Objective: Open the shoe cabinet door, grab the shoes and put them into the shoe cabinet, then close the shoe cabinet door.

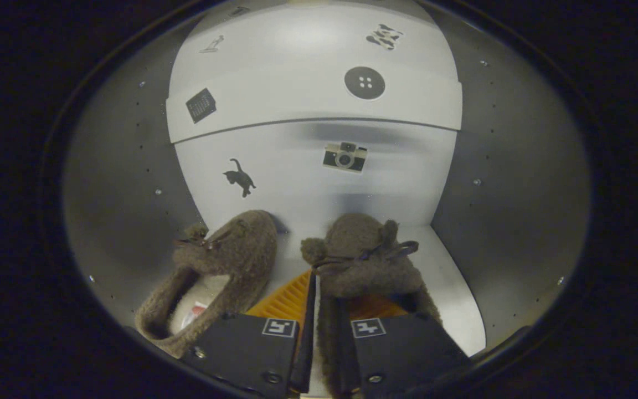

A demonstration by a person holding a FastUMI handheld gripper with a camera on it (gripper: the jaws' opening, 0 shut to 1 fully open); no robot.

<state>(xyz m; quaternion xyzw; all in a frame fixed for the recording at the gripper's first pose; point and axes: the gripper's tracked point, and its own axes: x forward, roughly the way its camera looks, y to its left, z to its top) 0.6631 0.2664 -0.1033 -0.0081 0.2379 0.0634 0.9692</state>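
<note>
Gripper (319, 310) seen nearly closed, its two fingers pinching the inner side wall of the right shoe (360, 260), a brown fuzzy slipper with a small bow. The wall of the slipper is held in the narrow gap between the fingers. Gripper is pointed level into the shoe cabinet (507, 183). The left shoe (214, 271), a matching slipper, is set just beside the fingers, resting on the white cabinet shelf (452, 288), toe toward the back. Beyond both, a white back panel (297, 183) is noted, marked with cat, camera and button stickers. Grey side walls are seen on either side.
</note>
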